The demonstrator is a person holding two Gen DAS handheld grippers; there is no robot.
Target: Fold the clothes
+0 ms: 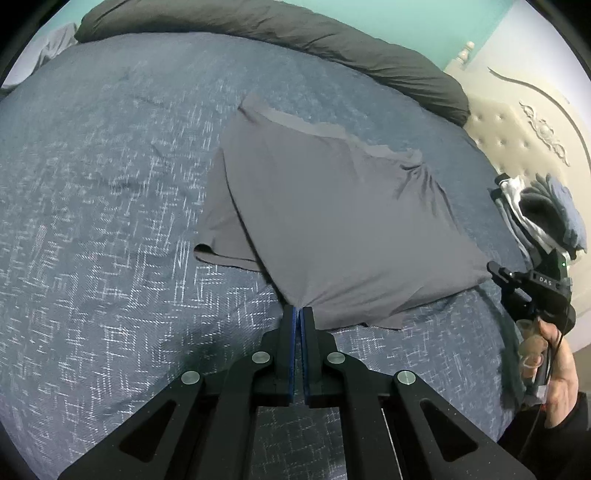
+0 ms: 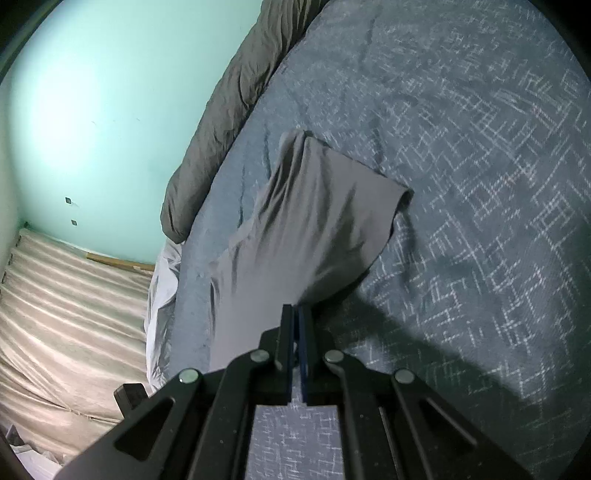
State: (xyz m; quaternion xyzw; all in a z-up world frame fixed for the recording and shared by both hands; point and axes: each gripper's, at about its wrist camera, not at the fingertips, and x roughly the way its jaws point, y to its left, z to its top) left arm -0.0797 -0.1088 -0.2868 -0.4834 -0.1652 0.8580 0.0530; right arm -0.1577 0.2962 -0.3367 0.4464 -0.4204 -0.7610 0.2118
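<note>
A grey garment lies partly lifted on the blue patterned bedspread. My left gripper is shut on its near corner. My right gripper is shut on another corner of the same grey garment, which stretches away from it above the bedspread. In the left wrist view the right gripper's body and the person's hand show at the right edge; its fingertips are hidden by the cloth.
A dark grey duvet is bunched along the bed's far edge. A pile of clothes sits at the right by the cream headboard. A turquoise wall and a beige mattress lie beyond the bed.
</note>
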